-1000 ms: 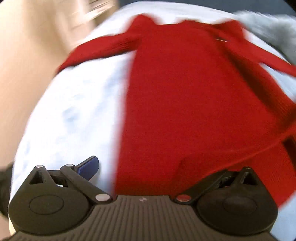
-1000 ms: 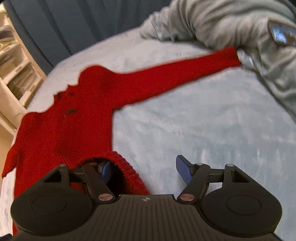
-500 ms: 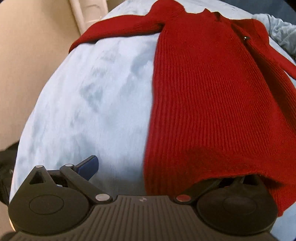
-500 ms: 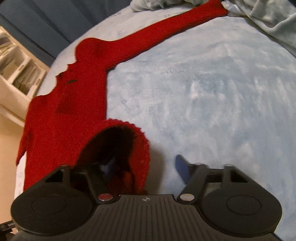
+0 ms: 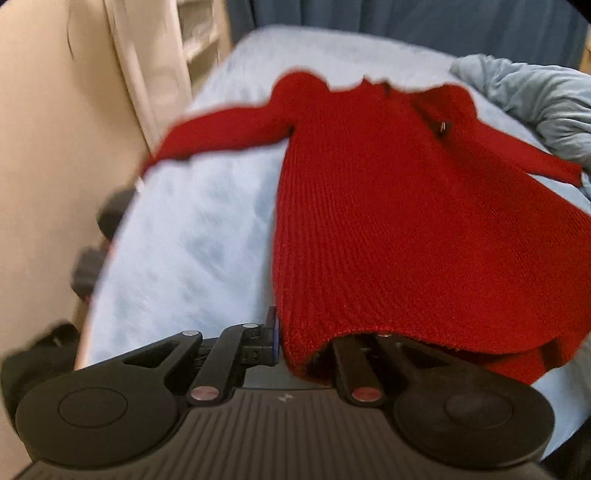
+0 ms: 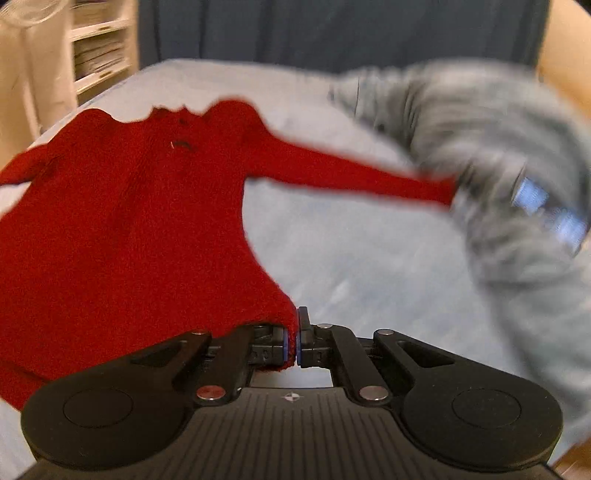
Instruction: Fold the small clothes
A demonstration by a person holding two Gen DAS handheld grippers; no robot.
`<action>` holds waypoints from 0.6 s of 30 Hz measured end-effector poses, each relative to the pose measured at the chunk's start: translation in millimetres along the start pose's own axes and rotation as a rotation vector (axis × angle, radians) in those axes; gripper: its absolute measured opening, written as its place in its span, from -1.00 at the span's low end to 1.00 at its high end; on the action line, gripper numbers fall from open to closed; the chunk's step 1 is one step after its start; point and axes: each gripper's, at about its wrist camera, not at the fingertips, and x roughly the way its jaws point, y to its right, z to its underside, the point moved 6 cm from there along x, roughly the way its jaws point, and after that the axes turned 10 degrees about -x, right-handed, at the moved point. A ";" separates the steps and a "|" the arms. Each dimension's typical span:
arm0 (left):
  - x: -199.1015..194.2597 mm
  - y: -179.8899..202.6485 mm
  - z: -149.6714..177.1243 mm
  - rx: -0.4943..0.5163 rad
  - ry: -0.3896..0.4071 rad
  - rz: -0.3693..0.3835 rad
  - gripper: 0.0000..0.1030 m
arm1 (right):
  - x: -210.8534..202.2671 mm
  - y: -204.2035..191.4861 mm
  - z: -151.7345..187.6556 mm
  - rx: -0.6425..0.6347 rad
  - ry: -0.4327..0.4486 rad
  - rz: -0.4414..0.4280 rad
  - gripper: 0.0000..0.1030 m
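left gripper (image 5: 291,339) clenched on sweater (image 5: 388,221) hem | right gripper (image 6: 294,338) clenched on hem | long axis runs ahead, collar toward bed (image 5: 192,240) far edge

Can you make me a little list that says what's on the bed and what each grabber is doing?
surface: pale blue bed
garment: red sweater, spread out, sleeves to both sides
left gripper: shut on the sweater's hem corner; one finger is hidden under the knit
right gripper: shut on the other hem corner
hem: lifted at both corners
other cloth: grey garment, bunched at the right sleeve end
background: white shelves, dark curtain
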 end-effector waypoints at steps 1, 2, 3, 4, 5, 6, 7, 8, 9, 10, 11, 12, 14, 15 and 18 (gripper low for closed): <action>-12.7 -2.9 -1.9 0.018 0.024 -0.007 -0.85 | -13.8 3.9 1.0 -0.017 0.005 0.001 -0.96; -24.8 -7.1 -0.9 0.036 0.047 -0.018 -0.85 | -26.6 5.5 4.6 -0.040 0.004 -0.005 -0.96; -31.0 -11.7 0.7 0.052 0.067 -0.033 -0.85 | -36.9 5.3 11.2 -0.064 -0.001 -0.001 -0.96; -37.1 -17.1 5.2 0.076 0.086 -0.059 -0.85 | -42.2 2.7 20.2 -0.096 -0.012 0.013 -0.96; -39.4 -22.7 13.1 0.104 0.095 -0.092 -0.85 | -41.7 0.0 32.7 -0.120 -0.035 0.026 -0.96; -35.3 -28.8 23.8 0.120 0.080 -0.120 -0.85 | -33.3 -2.9 50.1 -0.126 -0.084 0.028 -0.96; -25.4 -33.7 36.3 0.127 0.044 -0.132 -0.84 | -23.0 -7.0 67.4 -0.130 -0.135 0.026 -0.96; -13.3 -35.8 48.8 0.132 0.003 -0.133 -0.84 | -5.3 -13.8 89.9 -0.132 -0.204 0.007 -0.96; 0.2 -34.7 62.0 0.149 -0.037 -0.143 -0.84 | 6.8 -20.0 107.1 -0.113 -0.259 -0.017 -0.96; 10.0 -31.9 73.0 0.174 -0.061 -0.158 -0.84 | 16.9 -27.3 118.9 -0.098 -0.305 -0.035 -0.96; 15.8 -26.1 81.8 0.206 -0.071 -0.177 -0.84 | 22.9 -33.3 126.5 -0.089 -0.332 -0.042 -0.96; 16.2 -22.0 86.2 0.236 -0.061 -0.191 -0.84 | 23.9 -36.7 127.6 -0.093 -0.335 -0.039 -0.96; 7.1 -18.4 85.6 0.265 -0.027 -0.194 -0.84 | 18.6 -38.8 120.5 -0.135 -0.311 -0.019 -0.96; 2.1 -19.6 82.6 0.258 -0.020 -0.183 -0.84 | 14.7 -36.2 117.2 -0.143 -0.298 -0.025 -0.96; -15.2 -27.0 75.0 0.237 0.002 -0.148 -0.84 | -3.9 -28.0 109.2 -0.147 -0.256 -0.051 -0.96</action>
